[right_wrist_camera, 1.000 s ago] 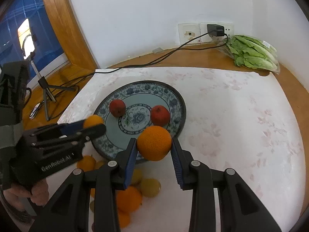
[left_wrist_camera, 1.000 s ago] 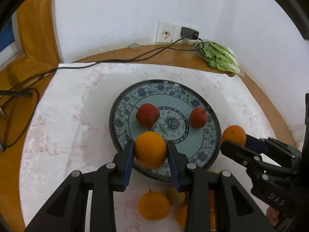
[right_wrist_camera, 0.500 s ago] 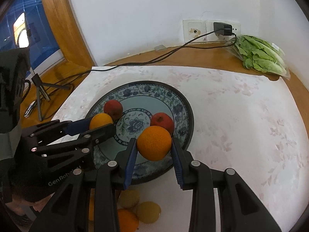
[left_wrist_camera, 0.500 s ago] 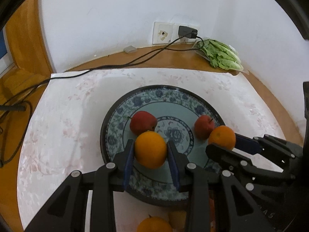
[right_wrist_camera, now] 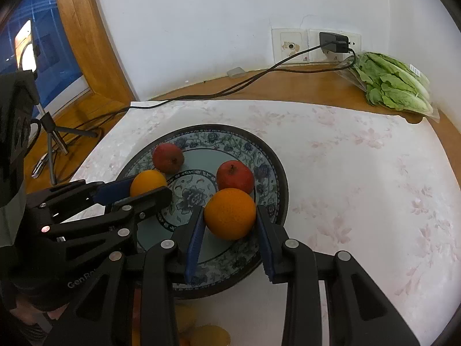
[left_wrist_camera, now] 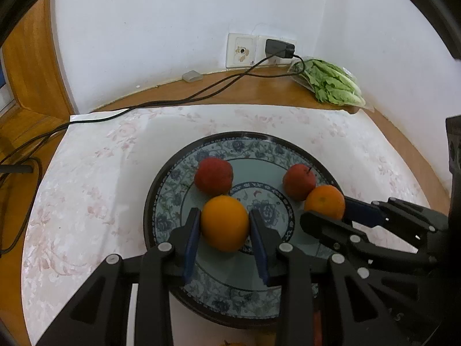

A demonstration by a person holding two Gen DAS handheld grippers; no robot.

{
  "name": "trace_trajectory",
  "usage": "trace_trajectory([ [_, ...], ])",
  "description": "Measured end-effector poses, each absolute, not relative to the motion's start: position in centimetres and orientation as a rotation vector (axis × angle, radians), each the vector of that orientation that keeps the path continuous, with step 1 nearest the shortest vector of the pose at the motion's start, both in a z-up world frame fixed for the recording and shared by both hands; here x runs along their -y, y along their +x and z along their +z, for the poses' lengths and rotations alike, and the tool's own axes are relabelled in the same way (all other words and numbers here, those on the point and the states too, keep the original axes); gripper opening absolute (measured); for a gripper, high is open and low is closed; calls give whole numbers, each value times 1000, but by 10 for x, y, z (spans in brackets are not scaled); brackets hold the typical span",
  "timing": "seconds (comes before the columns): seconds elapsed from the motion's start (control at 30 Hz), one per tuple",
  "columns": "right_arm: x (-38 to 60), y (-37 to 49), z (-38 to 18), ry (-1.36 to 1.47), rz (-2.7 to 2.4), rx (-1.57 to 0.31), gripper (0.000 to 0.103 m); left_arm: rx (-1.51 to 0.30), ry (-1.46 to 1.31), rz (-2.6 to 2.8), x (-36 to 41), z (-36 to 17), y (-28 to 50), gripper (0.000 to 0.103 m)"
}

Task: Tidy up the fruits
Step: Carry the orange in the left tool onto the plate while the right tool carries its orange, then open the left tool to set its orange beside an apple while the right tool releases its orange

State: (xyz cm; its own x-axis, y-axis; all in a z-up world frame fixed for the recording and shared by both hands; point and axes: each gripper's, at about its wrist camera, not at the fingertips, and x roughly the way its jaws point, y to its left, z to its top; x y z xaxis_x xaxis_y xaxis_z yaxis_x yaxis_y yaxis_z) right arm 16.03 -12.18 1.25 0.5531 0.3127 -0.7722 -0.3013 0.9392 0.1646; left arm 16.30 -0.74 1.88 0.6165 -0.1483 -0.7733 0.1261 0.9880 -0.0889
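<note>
Holding an orange in each claw, I have both fruits over the blue-patterned plate [left_wrist_camera: 288,151] that sits on the white floral cloth [left_wrist_camera: 86,173] at the middle of the worktop. My left claw [left_wrist_camera: 225,225] is closed on its orange [left_wrist_camera: 224,223], which hangs above the plate's centre medallion, just on the near side of the left red apple [left_wrist_camera: 213,175]. My right claw [right_wrist_camera: 230,216] grips the other orange [right_wrist_camera: 230,214], poised over the plate's near right part and close against the right red apple [right_wrist_camera: 234,176]; from the pictures I cannot tell whether they touch.

The relation that matters is straight down: each orange lies directly between its pads with open plate beneath it, so I judge the next move to be a short lowering and a release, not a reach. Oranges are round, so there is no long axis to line up, but they will roll. The left one has flatter ground under it at the centre; the right one is nearer the sloping rim on the near side and could run off toward the loose fruit [right_wrist_camera: 207,336] lying on the cloth at the worktop's near edge. The two claws are near each other over the plate, so I would open them one at a time. A bagged lettuce [right_wrist_camera: 394,83] rests at the worktop's far right corner, well apart.
</note>
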Motion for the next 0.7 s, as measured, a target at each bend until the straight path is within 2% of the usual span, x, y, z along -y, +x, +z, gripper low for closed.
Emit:
trace_trajectory([
  [0.43,119,158,10,1,365,-907,36,-902,-18,-141,8,15,164,35],
  [0.53,121,159,11,12,371,-911,37,-906,-18,-134,8,16,164,39],
  [0.7,125,156,13,36,378,-913,43,-900,-30,-130,5,21,160,43],
])
